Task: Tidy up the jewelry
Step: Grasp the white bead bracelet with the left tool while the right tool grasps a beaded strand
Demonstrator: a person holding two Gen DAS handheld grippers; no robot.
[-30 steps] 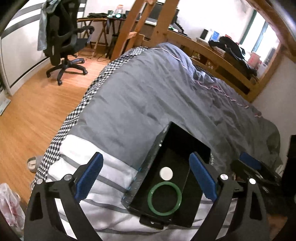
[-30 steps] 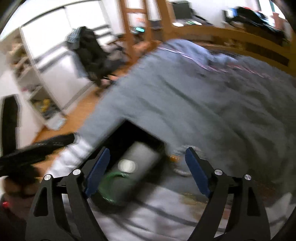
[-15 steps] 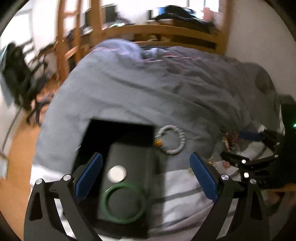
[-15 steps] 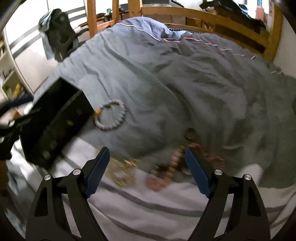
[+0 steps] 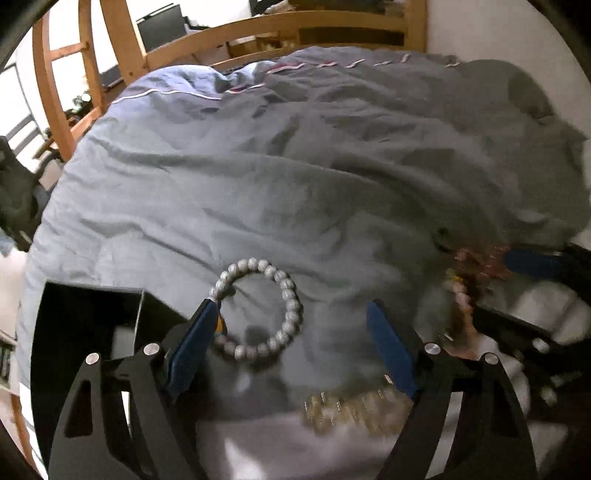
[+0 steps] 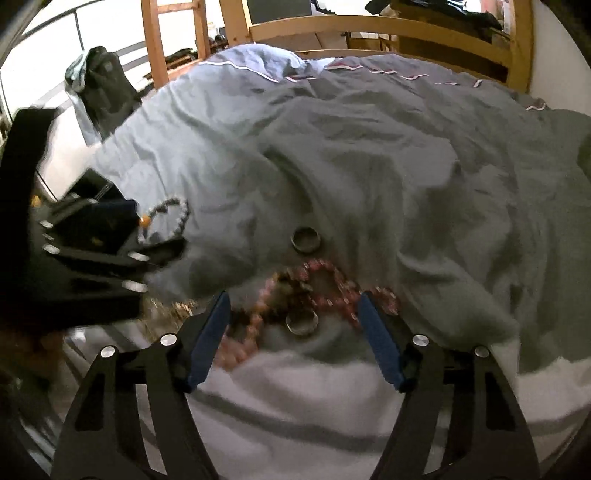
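Note:
A grey bead bracelet (image 5: 258,310) with an orange bead lies on the grey duvet. My left gripper (image 5: 291,314) is open around it, its left finger over the bracelet's edge. The black jewelry box (image 5: 85,325) stands to the left. My right gripper (image 6: 293,306) is open over a tangle of pink and brown bead bracelets (image 6: 314,288) and a metal ring (image 6: 301,322). A second metal ring (image 6: 306,239) lies just beyond. A gold chain (image 5: 354,410) lies on the white sheet below my left gripper. The grey bracelet also shows in the right wrist view (image 6: 166,221).
The grey duvet (image 5: 295,166) covers the bed, with a white striped sheet (image 6: 314,406) at the near edge. A wooden bed frame (image 6: 406,26) runs along the far side. A black office chair (image 6: 103,92) stands left of the bed.
Both grippers have swung right, away from the box. My left one now frames the grey bracelet. My right one has dropped closer over the pink beads and rings.

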